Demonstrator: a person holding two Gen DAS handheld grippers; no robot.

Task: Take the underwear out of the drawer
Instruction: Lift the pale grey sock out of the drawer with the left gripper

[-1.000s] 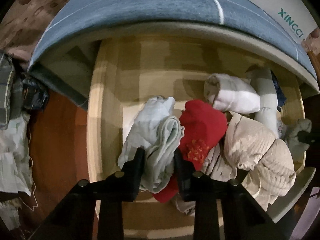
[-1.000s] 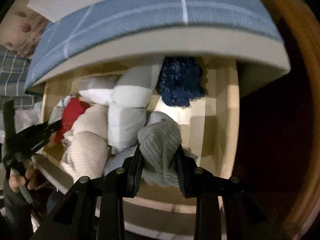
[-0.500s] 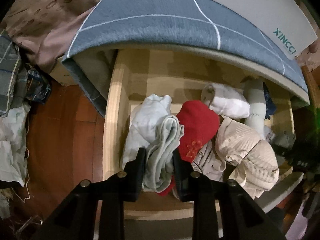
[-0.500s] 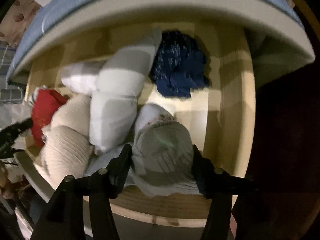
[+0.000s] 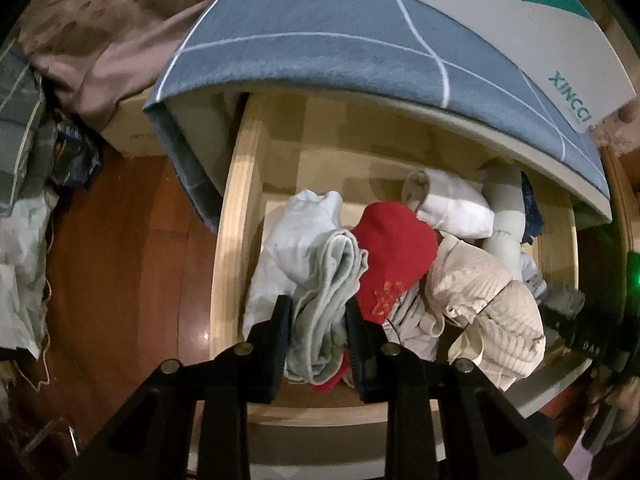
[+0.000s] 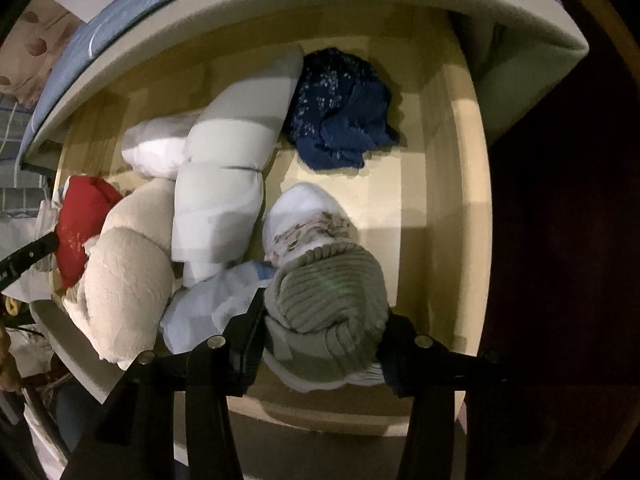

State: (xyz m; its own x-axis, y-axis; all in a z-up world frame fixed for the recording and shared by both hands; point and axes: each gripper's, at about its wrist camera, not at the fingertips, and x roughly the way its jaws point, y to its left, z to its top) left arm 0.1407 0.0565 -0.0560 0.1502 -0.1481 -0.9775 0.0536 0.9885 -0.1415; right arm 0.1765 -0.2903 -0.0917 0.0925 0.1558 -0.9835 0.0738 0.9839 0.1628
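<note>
Underwear fills the wooden drawer (image 5: 228, 240) at the centre of both views, rolled and crumpled. Only the left view shows the pale grey-green piece (image 5: 324, 300) at lower centre, pinched tight between the narrow left tongs (image 5: 316, 320), with a red piece (image 5: 394, 248) just right of it. Only the right view shows the ribbed grey bundle (image 6: 332, 300) at lower centre; the right tongs (image 6: 324, 340) are closing, and both fingers already touch its sides. A navy piece (image 6: 340, 112) lies at upper centre there. A blue-covered mattress (image 5: 320, 40) overhangs the drawer along the top. Reddish wood floor (image 5: 128, 260) lies at left in the left view.
</note>
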